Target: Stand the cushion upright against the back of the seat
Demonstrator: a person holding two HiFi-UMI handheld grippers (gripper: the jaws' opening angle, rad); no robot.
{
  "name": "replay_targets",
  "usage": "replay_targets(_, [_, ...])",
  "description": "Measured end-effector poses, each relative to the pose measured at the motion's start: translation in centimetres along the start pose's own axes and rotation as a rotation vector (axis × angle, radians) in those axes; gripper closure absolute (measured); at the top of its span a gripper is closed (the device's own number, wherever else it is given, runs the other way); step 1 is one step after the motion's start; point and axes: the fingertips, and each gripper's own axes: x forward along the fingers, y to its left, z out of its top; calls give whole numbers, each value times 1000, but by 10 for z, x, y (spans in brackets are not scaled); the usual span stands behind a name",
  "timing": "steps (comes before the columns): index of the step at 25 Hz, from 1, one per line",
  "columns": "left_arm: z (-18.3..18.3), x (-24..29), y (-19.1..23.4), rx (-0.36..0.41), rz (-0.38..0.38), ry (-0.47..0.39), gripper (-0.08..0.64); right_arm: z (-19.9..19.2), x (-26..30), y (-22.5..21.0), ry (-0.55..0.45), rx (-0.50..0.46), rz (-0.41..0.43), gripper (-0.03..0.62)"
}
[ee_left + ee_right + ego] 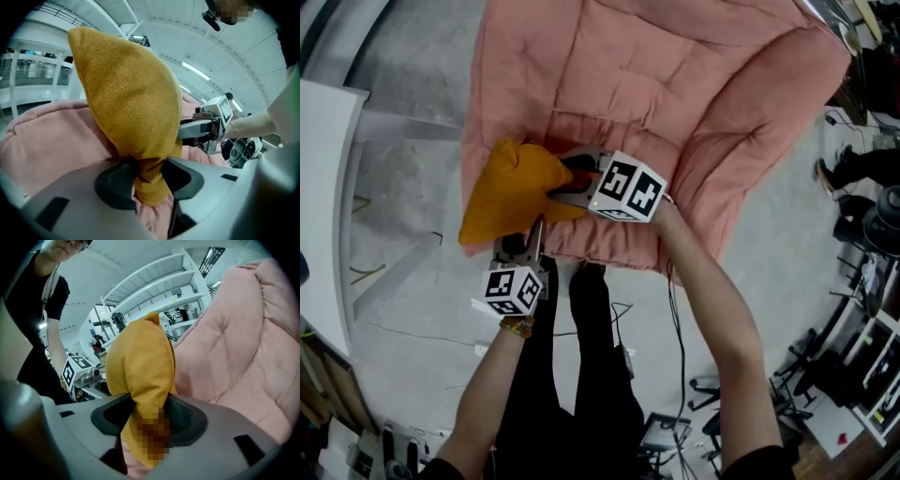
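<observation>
**Left gripper** (534, 231): at the near edge of the cushion, its marker cube toward the person. In its own view the jaws are drawn narrow and pinch a bunched lower corner of the fabric between the pads. The grip looks firm.

**Cushion** (512, 192): mustard-yellow, soft, nappy cloth. It sits at the front left rim of the seat, partly overhanging it, and is held by both grippers at once. In both gripper views its body rises above the jaws with one corner peaked at the top. Whether its underside touches the padding cannot be told.

**Right gripper** (568, 184): comes in from the cushion's right side, over the seat pad. Its jaws are closed on a fold of the cushion's edge, with fabric hanging below the pads.

**Seat** (675, 141): a large pink quilted bowl chair. Its back (684, 42) is at the far side and has nothing resting against it.

**Task status, as judged:**
- Done: a two-point grip on the cushion is secured.
- Not done: placement, since the cushion is at the front rim, well apart from the back.
- Remaining: carry the cushion across the pad, set its lower edge into the crease, lean it upright on the back, and let go.
- Risk: the limp filling may slump once the jaws let go.
</observation>
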Motion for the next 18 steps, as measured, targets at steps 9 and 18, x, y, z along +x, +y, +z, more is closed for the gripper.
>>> replay_targets(9, [17, -4, -10, 54, -6, -3, 396, 6, -22, 5, -78, 69, -64, 374])
replay_targets(18, [61, 8, -35, 213, -60, -46, 400, 15, -69, -6, -254, 208, -186, 377])
